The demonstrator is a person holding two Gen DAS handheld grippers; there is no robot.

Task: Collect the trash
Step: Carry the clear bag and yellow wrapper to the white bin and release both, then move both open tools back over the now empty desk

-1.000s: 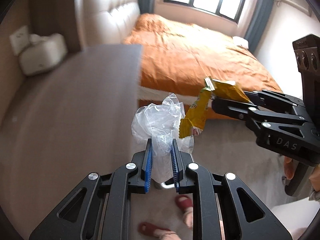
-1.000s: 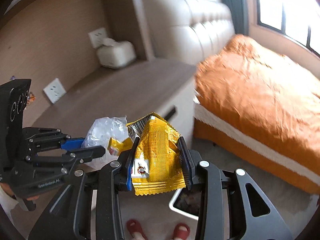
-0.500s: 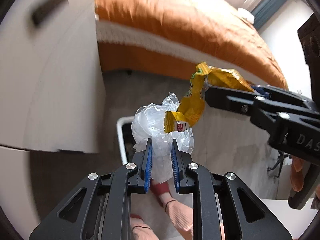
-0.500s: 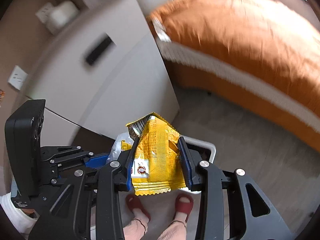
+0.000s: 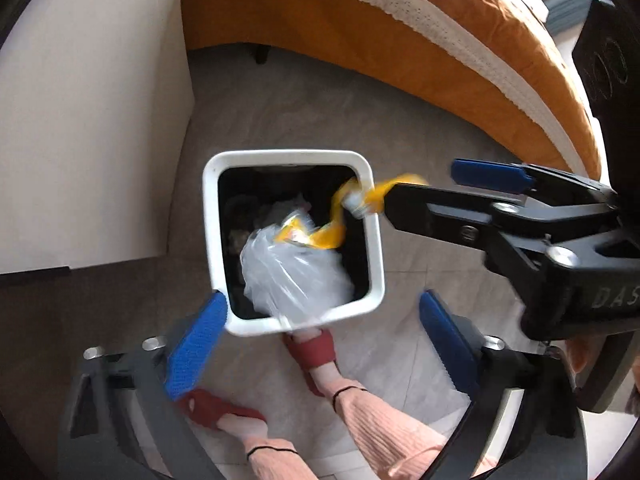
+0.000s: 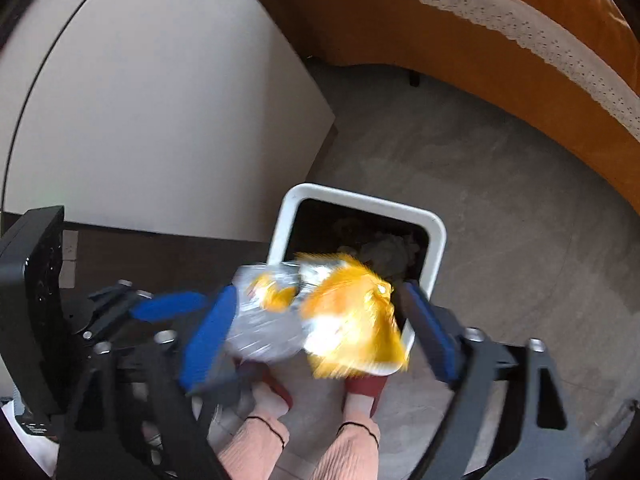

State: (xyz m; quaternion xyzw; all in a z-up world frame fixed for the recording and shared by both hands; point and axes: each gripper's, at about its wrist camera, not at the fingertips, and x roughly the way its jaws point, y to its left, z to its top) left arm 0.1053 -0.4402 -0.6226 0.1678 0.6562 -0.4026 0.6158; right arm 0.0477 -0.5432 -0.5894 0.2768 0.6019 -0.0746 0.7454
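Above the white trash bin (image 5: pixel 294 322), the left gripper (image 5: pixel 316 344) points steeply down, and its jaws are opening; the blue pads (image 5: pixel 196 346) stand wide apart, one at each side of the bin's near rim, and they press on nothing. Between them, lower down, the clear plastic bag (image 5: pixel 296 276) is free of the pads and lies partly inside the dark opening of the bin, with its lower edge over the near rim. At the right side of this view the right gripper (image 6: pixel 316 336) reaches in, and its jaws are opening too. From the right wrist view, the yellow snack wrapper (image 6: pixel 352 320) shows blurred between the spread blue pads, and neither pad seems to press on it. From the left wrist view, the same wrapper hangs over the far right corner of the bin, one end close to the tip of the right gripper and the other end down on the plastic bag. Below the bin stand the person's feet in red slippers (image 5: pixel 316 350) with pink trouser legs (image 5: pixel 380 420). Left of the bin is a pale cabinet side (image 5: pixel 92 120), and behind the bin the grey floor (image 5: pixel 280 100) runs to a bed with an orange cover (image 5: pixel 400 52).
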